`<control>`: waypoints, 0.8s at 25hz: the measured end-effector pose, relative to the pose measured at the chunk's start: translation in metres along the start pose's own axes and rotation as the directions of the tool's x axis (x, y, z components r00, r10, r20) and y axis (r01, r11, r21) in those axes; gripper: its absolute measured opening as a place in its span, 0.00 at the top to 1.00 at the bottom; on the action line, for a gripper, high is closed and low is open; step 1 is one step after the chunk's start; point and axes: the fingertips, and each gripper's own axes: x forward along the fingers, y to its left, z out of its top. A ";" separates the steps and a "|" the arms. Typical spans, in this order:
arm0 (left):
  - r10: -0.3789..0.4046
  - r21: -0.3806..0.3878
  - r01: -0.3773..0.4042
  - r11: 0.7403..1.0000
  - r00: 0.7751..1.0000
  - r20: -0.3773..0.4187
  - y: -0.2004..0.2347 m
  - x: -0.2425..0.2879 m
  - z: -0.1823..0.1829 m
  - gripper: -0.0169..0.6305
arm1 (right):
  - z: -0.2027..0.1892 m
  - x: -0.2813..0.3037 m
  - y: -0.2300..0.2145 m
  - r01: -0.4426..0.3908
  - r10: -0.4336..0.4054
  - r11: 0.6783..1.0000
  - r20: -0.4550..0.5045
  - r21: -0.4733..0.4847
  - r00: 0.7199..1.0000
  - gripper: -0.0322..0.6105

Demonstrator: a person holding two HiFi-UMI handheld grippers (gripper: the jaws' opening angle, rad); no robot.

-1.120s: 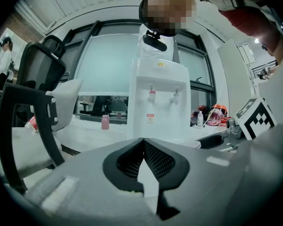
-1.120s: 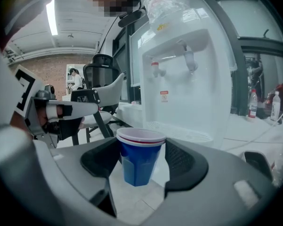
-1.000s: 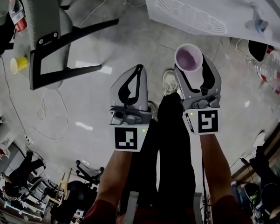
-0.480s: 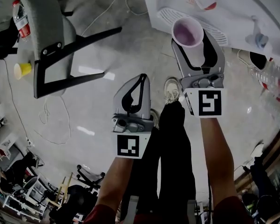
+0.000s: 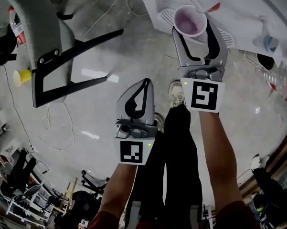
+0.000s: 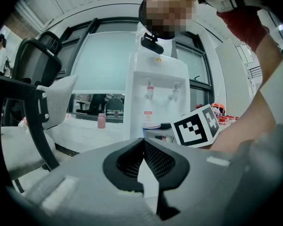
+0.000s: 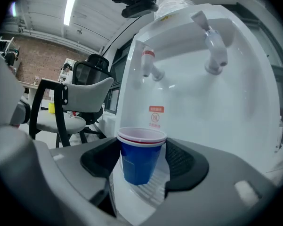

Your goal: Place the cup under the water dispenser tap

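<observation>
1. Left gripper (image 5: 145,82): jaws pressed together, empty, well short of the dispenser (image 7: 216,107).
2. Right gripper (image 5: 195,25): jaws pinching cup.
3. Cup (image 7: 139,159): upright, over dispenser's grille (image 7: 148,189), lower than its red tap (image 7: 149,64).

Blue cup (image 7: 139,163) with red-and-white rim, white water dispenser (image 7: 226,109), black-and-white marker cube (image 5: 204,95)

left gripper (image 5: 145,81), right gripper (image 5: 192,25) grey (marker cubes (image 5: 134,151)) | sleeves (image 5: 229,216) red
</observation>
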 end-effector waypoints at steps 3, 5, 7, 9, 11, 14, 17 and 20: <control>0.002 -0.004 -0.002 1.000 1.000 -0.009 -0.001 -0.003 -0.002 0.98 | -0.007 -0.002 0.005 0.001 -0.001 1.000 -0.014 -0.030 1.000 0.50; 0.002 -0.007 -0.002 1.000 1.000 -0.016 -0.003 -0.004 -0.006 0.98 | -0.013 -0.002 0.002 0.007 -0.008 1.000 -0.039 -0.012 0.999 0.49; 0.001 -0.006 -0.002 1.000 1.000 -0.030 -0.005 -0.006 -0.009 0.97 | -0.017 0.000 0.001 0.005 -0.005 1.000 -0.055 0.008 0.998 0.47; 0.003 -0.004 -0.003 1.000 0.999 -0.035 -0.006 -0.009 -0.010 0.98 | -0.018 0.000 0.002 -0.003 0.004 1.000 -0.065 0.022 0.998 0.42; 0.006 -0.004 -0.006 1.000 0.999 -0.034 -0.006 -0.011 -0.008 0.98 | -0.018 -0.002 0.004 -0.011 0.013 0.999 -0.073 0.032 0.997 0.40; 0.018 -0.006 -0.019 1.000 1.000 -0.025 -0.006 -0.015 0.000 0.97 | -0.019 -0.014 0.007 -0.024 0.027 0.999 -0.086 0.031 0.996 0.39; 0.024 -0.001 -0.024 1.000 1.000 -0.014 -0.008 -0.021 0.019 0.97 | -0.014 -0.034 0.009 -0.038 0.041 0.999 -0.112 0.028 0.993 0.39; 0.032 0.001 -0.032 1.000 0.999 -0.009 -0.009 -0.029 0.037 0.98 | -0.004 -0.057 0.012 -0.053 0.056 0.998 -0.130 0.022 0.990 0.40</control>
